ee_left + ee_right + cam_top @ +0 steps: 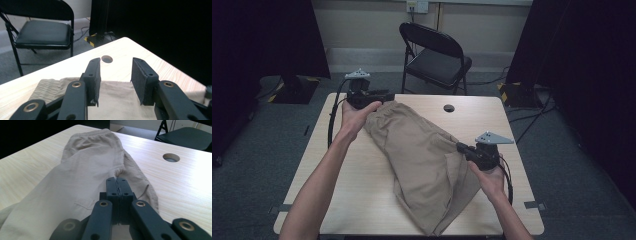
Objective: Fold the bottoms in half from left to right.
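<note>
Pinched in the right gripper (117,185), the tan trousers (422,150) looked soft, light and floppy; the left gripper (115,77) stood spread above their waistband (47,86), the best hold.

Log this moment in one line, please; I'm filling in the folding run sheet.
item: beige cloth trousers on light wooden table | left claw: open above waistband | right claw: shut, pinching fabric

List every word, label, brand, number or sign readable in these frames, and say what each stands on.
None: no readable text in any view.
The beige trousers show no tag or print.
The table is bare wood grain.
The folding chair carries no label.
The yellow-and-black stripes on the floor stand are a pattern, not writing.
</note>
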`<state>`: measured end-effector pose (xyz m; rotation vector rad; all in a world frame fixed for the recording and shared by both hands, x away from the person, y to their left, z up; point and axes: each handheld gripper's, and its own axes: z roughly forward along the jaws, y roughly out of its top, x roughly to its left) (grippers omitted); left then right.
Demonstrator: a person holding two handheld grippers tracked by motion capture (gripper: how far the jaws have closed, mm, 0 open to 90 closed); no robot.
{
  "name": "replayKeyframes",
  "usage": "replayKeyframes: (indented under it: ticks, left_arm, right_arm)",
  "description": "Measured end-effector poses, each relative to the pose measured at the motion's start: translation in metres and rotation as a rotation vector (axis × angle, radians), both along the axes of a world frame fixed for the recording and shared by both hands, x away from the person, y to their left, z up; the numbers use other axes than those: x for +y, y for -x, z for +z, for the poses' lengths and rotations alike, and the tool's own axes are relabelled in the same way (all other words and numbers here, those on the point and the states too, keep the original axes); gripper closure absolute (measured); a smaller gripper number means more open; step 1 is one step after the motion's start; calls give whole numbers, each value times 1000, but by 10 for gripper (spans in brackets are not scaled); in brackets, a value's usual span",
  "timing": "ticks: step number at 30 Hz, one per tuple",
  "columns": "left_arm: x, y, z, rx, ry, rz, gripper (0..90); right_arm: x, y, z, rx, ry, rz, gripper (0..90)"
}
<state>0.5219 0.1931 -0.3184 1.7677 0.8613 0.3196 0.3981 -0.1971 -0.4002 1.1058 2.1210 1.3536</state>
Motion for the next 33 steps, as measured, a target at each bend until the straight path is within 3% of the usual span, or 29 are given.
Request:
replayKeyframes:
  ticks: [4,7,9,13,15,18,21,23,24,25,26,29,33]
  left_arm:
    - [-3,11,-2,2,-37,-27,592]
    - [-1,17,-5,1,-27,-32,588]
    - [-1,19,-11,8,-42,-35,588]
    - [2,19,-24,33,-39,-22,588]
    - [2,20,-30,46,-35,-22,588]
    - [1,22,-37,54,-26,-24,588]
    - [-1,23,-44,66,-34,-27,588]
    - [-2,24,-47,62,-21,-23,588]
    - [-2,25,-49,64,-23,-26,588]
    - [-3,26,-52,65,-23,-30,588]
    - [-3,27,-55,72,-23,-32,588]
    - [-4,29,-63,84,-33,-31,584]
    - [-4,32,-74,100,-23,-35,584]
  right_arm:
    - [-8,-10,-2,12,1,-25,897]
    - [-17,-18,-9,42,17,-54,897]
    - [-23,-20,-16,59,37,-75,896]
    - [-32,-22,-25,72,34,-91,896]
    - [-34,-23,-25,63,38,-97,897]
    - [-35,-20,-18,21,5,-97,897]
    - [-36,-18,-10,-18,15,-116,897]
    - [-41,-21,-12,6,35,-149,897]
    - [-49,-26,-20,47,28,-165,895]
    - [-49,-26,-20,47,28,-165,895]
    - [-52,-27,-26,69,29,-166,885]
    - [-56,-27,-39,103,51,-195,741]
    - [-60,-25,-35,84,46,-214,619]
